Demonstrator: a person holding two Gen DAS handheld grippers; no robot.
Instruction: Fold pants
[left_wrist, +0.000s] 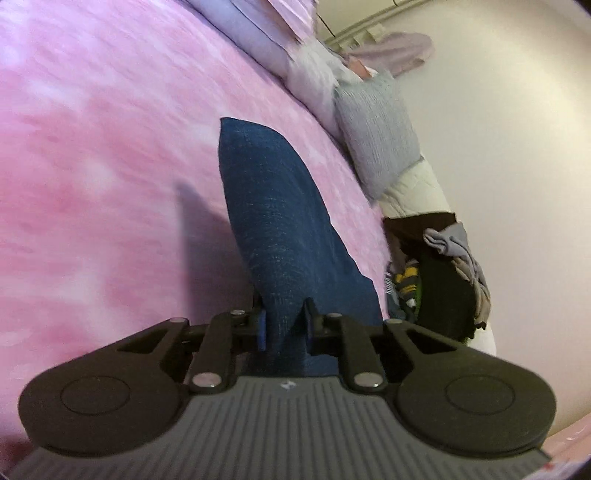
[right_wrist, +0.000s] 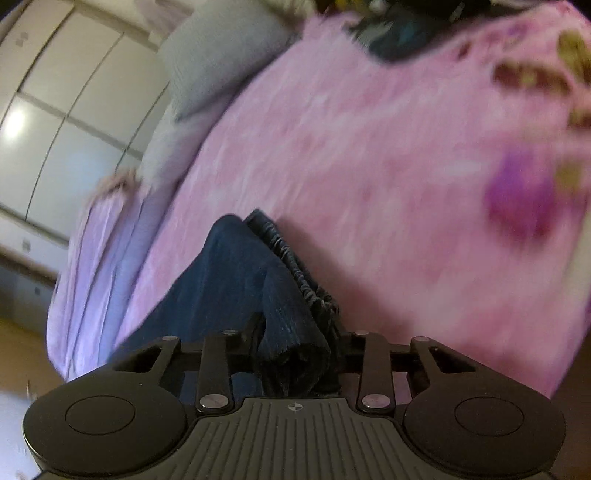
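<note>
My left gripper (left_wrist: 284, 326) pinches the blue pants (left_wrist: 273, 206) over the pink bed (left_wrist: 92, 166); my right gripper (right_wrist: 299, 343) clamps their bunched denim.

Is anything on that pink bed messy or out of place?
Yes. A jumbled heap of clothes sits at the far edge of the pink bedspread, unfolded. The jeans are bunched, not flat: the right gripper pinches a crumpled wad of them, the left gripper another part.

No readable text, label or number shows anywhere.
</note>
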